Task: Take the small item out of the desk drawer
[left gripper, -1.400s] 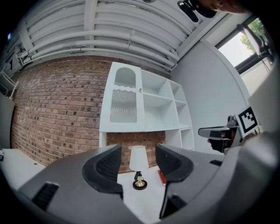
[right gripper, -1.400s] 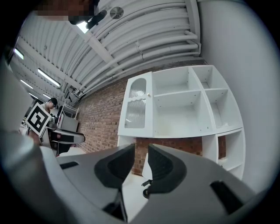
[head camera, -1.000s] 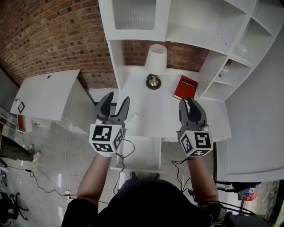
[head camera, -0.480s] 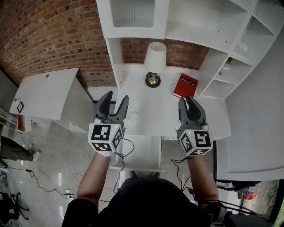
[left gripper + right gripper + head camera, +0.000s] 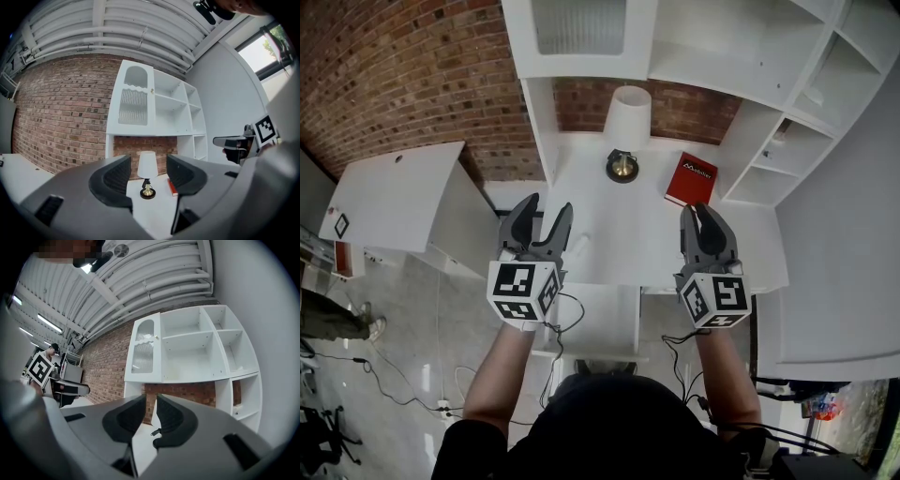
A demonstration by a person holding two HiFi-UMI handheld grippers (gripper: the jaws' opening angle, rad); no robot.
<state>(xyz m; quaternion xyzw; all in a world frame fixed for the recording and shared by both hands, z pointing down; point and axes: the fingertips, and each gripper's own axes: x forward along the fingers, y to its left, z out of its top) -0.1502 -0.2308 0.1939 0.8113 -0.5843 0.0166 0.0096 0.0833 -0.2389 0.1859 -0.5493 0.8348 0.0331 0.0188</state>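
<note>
**Head view.** The left gripper (image 5: 547, 204) and the right gripper (image 5: 697, 208) are held side by side over the front part of the white desk (image 5: 619, 230). Both point away from the person, toward the lamp (image 5: 626, 127) and the red book (image 5: 690, 181) at the back. The small item is not seen, and no open drawer is seen. A white panel (image 5: 598, 323) is visible under the desk's front edge, between the two grippers and somewhat nearer the left one. It cannot be told whether this is the drawer front. The drawer is judged to lie below and behind the jaw tips, on the person's side, so either gripper must be drawn back and lowered before it can be reached. A small white object (image 5: 581, 247) lies on the desktop just beside the left gripper; its nature cannot be determined.

**Left gripper view.** The jaws stand wide apart and nothing is held. The lamp is framed in the gap, well beyond the tips. Only the desktop and the shelf unit (image 5: 154, 110) are shown; the drawer is out of frame.

**Right gripper view.** The jaws are closing, with only a narrow gap left. Nothing is between them. Neither the drawer nor the item is shown.
</note>
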